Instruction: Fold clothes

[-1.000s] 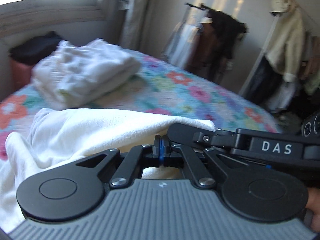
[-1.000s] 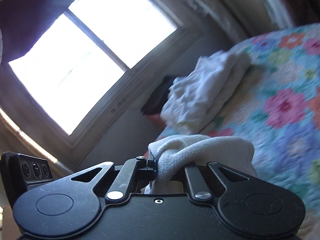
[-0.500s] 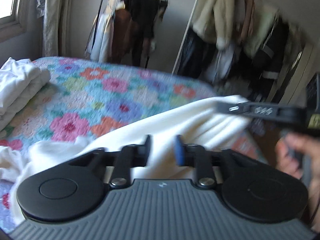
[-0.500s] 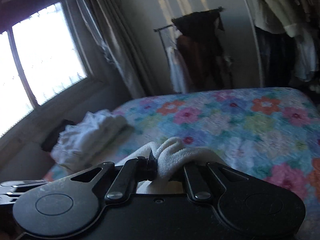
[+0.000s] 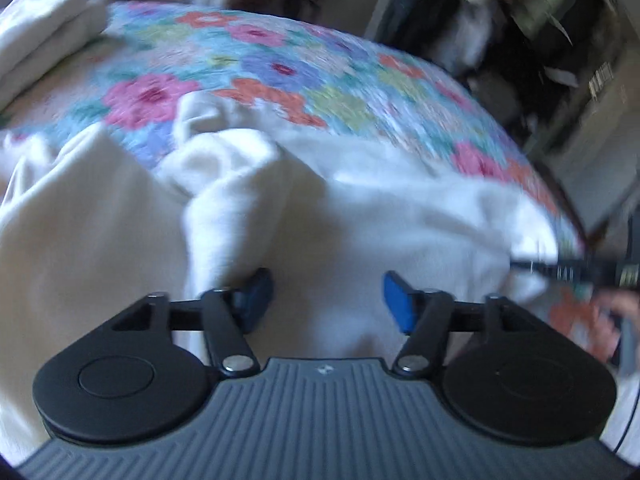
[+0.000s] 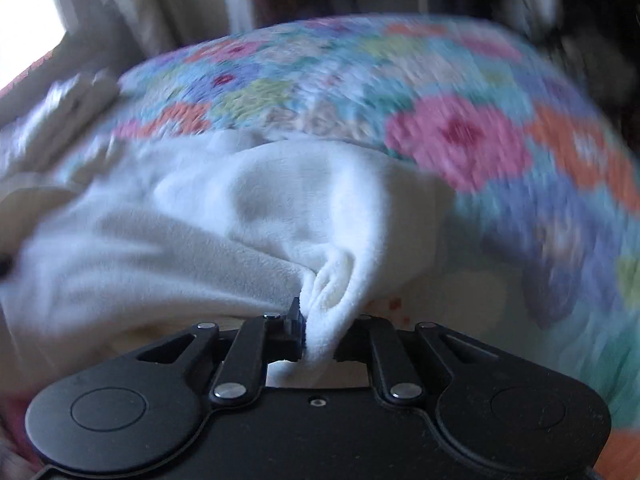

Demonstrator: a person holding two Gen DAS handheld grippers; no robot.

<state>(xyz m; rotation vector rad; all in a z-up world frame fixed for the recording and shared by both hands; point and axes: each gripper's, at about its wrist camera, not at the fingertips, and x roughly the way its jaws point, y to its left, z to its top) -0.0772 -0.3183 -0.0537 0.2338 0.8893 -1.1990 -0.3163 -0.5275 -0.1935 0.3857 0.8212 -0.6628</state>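
Fleece garment, cream-white, lies rumpled on the floral quilt. Left gripper jaws have just been opening, spread above it; right gripper jaws pinch its bunched edge. No writing is legible.

Folded white pile cut off; background blurred.

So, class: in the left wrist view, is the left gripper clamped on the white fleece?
No: the left gripper has open jaws above the white fleece.
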